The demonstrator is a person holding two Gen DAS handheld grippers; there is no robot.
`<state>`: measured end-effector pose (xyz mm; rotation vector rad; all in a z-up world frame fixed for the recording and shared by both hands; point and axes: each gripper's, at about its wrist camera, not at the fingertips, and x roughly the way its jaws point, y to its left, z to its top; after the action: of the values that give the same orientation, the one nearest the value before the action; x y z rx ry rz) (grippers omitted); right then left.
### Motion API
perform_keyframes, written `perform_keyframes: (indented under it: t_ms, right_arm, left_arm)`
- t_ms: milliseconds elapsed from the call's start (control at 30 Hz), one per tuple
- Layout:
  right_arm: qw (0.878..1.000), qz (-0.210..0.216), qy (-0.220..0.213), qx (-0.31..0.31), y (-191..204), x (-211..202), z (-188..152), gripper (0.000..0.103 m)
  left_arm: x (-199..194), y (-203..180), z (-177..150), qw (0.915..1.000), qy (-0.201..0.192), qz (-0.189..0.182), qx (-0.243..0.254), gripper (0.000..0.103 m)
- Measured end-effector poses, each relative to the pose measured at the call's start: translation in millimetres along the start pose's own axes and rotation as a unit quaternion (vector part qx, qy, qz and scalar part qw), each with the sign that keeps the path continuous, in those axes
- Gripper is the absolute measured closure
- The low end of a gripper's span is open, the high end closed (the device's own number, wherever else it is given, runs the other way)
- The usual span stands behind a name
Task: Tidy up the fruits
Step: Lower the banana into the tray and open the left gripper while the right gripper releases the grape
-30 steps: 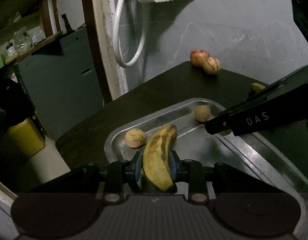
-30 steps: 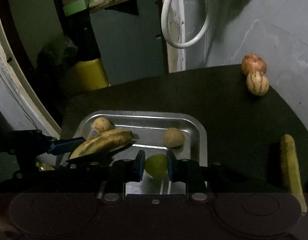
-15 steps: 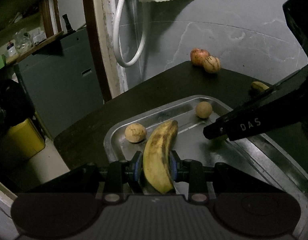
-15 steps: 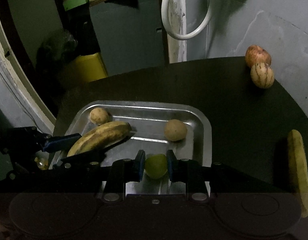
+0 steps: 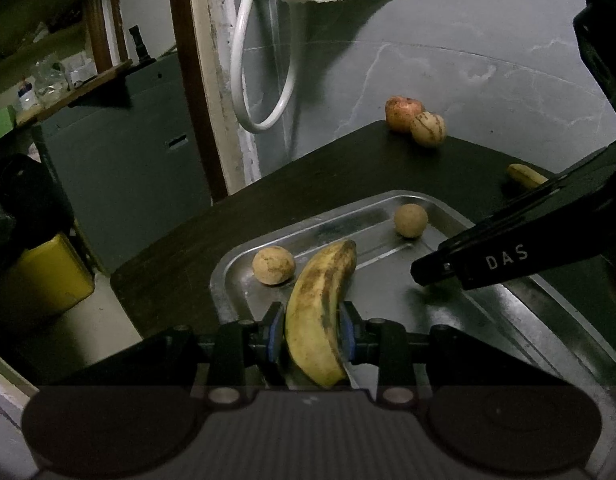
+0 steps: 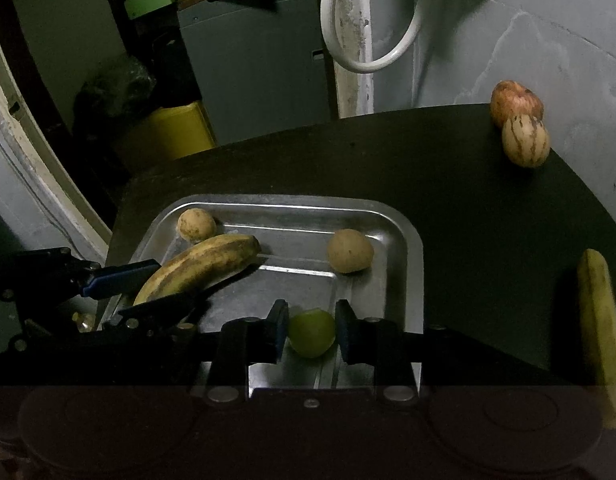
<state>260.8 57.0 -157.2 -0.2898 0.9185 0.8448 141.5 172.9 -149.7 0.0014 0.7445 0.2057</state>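
My left gripper (image 5: pixel 311 338) is shut on a spotted yellow banana (image 5: pixel 320 312), low over the left part of the metal tray (image 5: pixel 488 312). In the right wrist view that banana (image 6: pixel 200 268) lies between the left gripper's fingers (image 6: pixel 120 276). My right gripper (image 6: pixel 311 332) has its jaws slightly parted around a green round fruit (image 6: pixel 311 333) resting on the tray (image 6: pixel 404 240); small gaps show on both sides. Two brown round fruits (image 6: pixel 196 225) (image 6: pixel 350 256) sit in the tray.
A red apple (image 6: pixel 516 104) and a striped round fruit (image 6: pixel 524 142) sit at the dark table's far right by the wall. A second banana (image 6: pixel 600 332) lies on the table right of the tray. The table edge drops off at left, with a yellow container (image 6: pixel 168 132) below.
The right gripper's jaws have opened slightly off the green fruit, which now rests on the tray. Both grippers have lowered toward the tray; the left still holds the banana.
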Motion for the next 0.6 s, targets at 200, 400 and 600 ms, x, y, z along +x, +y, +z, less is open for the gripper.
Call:
perform_keyframes:
  t_ms: [200,400,600]
  right_arm:
    - [1.0,0.0,0.0,0.004,-0.9,-1.1,-0.2,0.074]
    - [1.0,0.0,-0.006,0.007,-1.2,-6.4,1.0,0.071]
    - [1.0,-0.004,-0.014,0.013,-2.5,-18.8,2.2,0.064]
  left_arm:
    - [-1.0,-0.1,-0.8,1.0,0.0,0.001,-0.001,0.07]
    - [-3.5,1.4,0.9,1.0,-0.003,0.002,-0.003,0.064]
    - [-11.1,1.5,4.3,0.9999,-0.009,0.004,-0.005,0.053]
